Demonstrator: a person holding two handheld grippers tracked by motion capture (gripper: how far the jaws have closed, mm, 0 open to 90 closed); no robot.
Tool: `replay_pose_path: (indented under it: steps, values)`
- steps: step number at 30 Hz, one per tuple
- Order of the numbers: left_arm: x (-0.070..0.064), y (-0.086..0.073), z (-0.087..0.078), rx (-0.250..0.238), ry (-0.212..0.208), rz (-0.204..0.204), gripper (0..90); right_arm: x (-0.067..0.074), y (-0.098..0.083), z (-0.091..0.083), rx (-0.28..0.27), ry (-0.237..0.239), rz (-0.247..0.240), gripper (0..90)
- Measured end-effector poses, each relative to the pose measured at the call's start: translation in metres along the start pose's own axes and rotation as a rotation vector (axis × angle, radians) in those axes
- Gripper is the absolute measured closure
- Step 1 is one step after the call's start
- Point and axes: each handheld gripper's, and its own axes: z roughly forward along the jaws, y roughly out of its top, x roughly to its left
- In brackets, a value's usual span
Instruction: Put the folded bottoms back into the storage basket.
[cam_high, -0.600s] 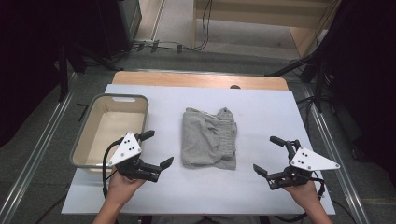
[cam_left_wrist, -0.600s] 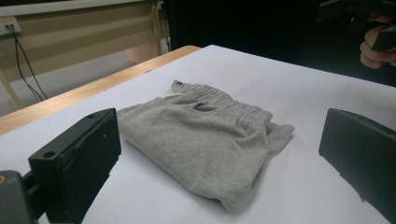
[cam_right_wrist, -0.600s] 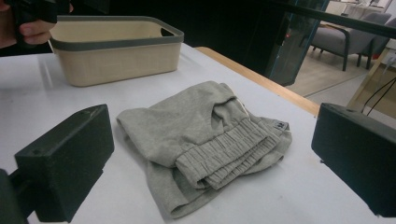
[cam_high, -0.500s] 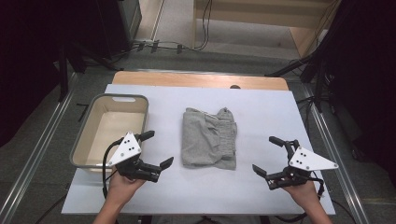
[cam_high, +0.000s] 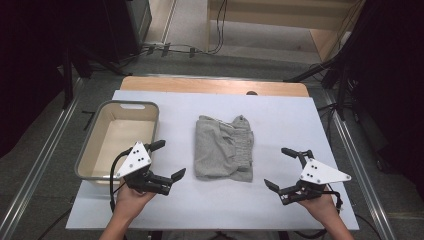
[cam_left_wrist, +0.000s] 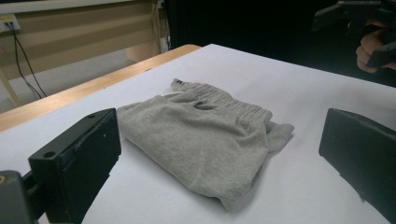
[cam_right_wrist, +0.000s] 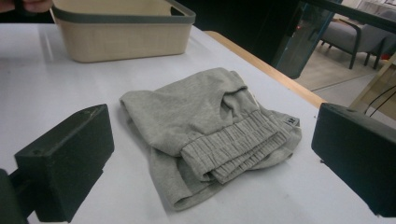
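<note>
Right now the folded grey sweat shorts (cam_high: 223, 148) lie mid-table, right of the beige plastic basket (cam_high: 99, 134). Left gripper (cam_high: 166, 159) and right gripper (cam_high: 284, 167) flank them — jaws wide, empty. Best to pinch opposite edges low, gathering every layer.

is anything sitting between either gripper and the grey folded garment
Nothing visible does. The left gripper and right gripper flank the grey garment with bare white table between them. The basket stands off to the left.
</note>
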Motion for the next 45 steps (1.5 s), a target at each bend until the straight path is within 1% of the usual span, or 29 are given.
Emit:
replay_pose_path:
  steps: [1,2,6,7,8,10,12,13,14,15,16,17,18,20,22,24,25,26,27,28,31,34,35,36,38,40,41,42,45]
  values:
    - [0.0,0.0,0.0,0.0,0.0,0.0,0.0,0.0,0.0,0.0,0.0,0.0,0.0,0.0]
    - [0.0,0.0,-0.001,-0.004,0.0,-0.002,0.0,0.001,0.0,0.003,0.016,0.007,-0.016,0.0]
    - [0.0,0.0,0.0,0.0,-0.003,-0.003,0.0,0.004,-0.002,0.009,0.067,0.005,-0.065,0.0]
    - [0.0,0.0,0.0,0.0,-0.003,-0.003,0.0,0.004,-0.002,0.009,0.067,0.005,-0.065,0.0]
    - [-0.001,0.0,0.001,0.0,-0.006,-0.006,0.0,0.004,-0.003,0.013,0.086,0.01,-0.086,0.0]
    - [-0.001,0.0,0.001,0.0,-0.007,-0.004,0.0,0.005,-0.005,0.017,0.103,0.015,-0.099,0.0]
    - [-0.002,0.0,0.002,0.001,-0.015,0.003,0.0,0.005,-0.006,0.021,0.123,0.017,-0.126,0.0]
    - [-0.002,0.0,0.002,0.001,-0.015,0.003,0.0,0.005,-0.006,0.021,0.123,0.017,-0.126,0.0]
    - [-0.003,0.0,0.003,0.005,-0.013,0.006,0.0,0.007,-0.008,0.028,0.149,0.021,-0.163,0.0]
    - [-0.003,0.0,0.003,0.005,-0.013,0.006,0.0,0.007,-0.008,0.028,0.149,0.021,-0.163,0.0]
    - [-0.003,0.0,0.003,0.006,-0.015,0.005,0.0,0.009,-0.01,0.034,0.178,0.021,-0.192,0.0]
    - [-0.003,0.0,0.003,0.006,-0.015,0.005,0.0,0.009,-0.01,0.034,0.178,0.021,-0.192,0.0]
    - [-0.003,0.0,0.003,0.007,-0.017,0.005,0.0,0.01,-0.012,0.04,0.199,0.026,-0.216,0.0]
    - [-0.004,0.0,0.003,0.008,-0.018,0.005,0.0,0.011,-0.013,0.042,0.211,0.028,-0.218,0.0]
    - [-0.004,-0.001,0.004,0.01,-0.022,0.006,0.0,0.012,-0.015,0.049,0.232,0.035,-0.252,0.0]
    - [-0.004,-0.001,0.005,0.011,-0.024,0.006,0.0,0.012,-0.016,0.05,0.237,0.036,-0.255,0.0]
    - [-0.005,-0.001,0.005,0.012,-0.026,0.007,0.0,0.013,-0.017,0.052,0.242,0.038,-0.265,0.0]
    - [-0.005,-0.001,0.006,0.014,-0.026,0.009,0.0,0.013,-0.018,0.056,0.259,0.042,-0.278,0.0]
    - [-0.005,-0.001,0.006,0.015,-0.027,0.009,0.0,0.013,-0.018,0.056,0.259,0.042,-0.278,0.0]
    - [-0.005,-0.001,0.006,0.016,-0.029,0.009,0.0,0.013,-0.02,0.059,0.274,0.048,-0.29,0.0]
    - [-0.006,-0.001,0.007,0.02,-0.033,0.012,0.0,0.012,-0.021,0.063,0.284,0.052,-0.293,0.0]
    - [-0.007,-0.001,0.009,0.02,-0.035,0.011,0.0,0.012,-0.025,0.071,0.309,0.058,-0.293,0.0]
    - [-0.007,-0.001,0.009,0.021,-0.035,0.013,0.0,0.012,-0.026,0.073,0.314,0.059,-0.3,0.2]
    - [-0.007,-0.002,0.009,0.023,-0.036,0.012,0.0,0.012,-0.026,0.074,0.324,0.064,-0.304,3.5]
    - [-0.007,-0.002,0.01,0.025,-0.042,0.013,0.0,0.013,-0.028,0.077,0.339,0.07,-0.321,3.6]
    - [-0.007,-0.003,0.01,0.028,-0.044,0.012,0.0,0.013,-0.03,0.08,0.351,0.075,-0.325,3.6]
    - [-0.007,-0.003,0.01,0.028,-0.044,0.012,0.0,0.013,-0.03,0.08,0.351,0.075,-0.325,3.6]
    - [-0.007,-0.003,0.011,0.031,-0.045,0.011,0.0,0.014,-0.031,0.084,0.369,0.069,-0.345,3.9]
    - [-0.007,-0.003,0.012,0.034,-0.048,0.012,0.0,0.014,-0.033,0.087,0.38,0.065,-0.349,4.6]
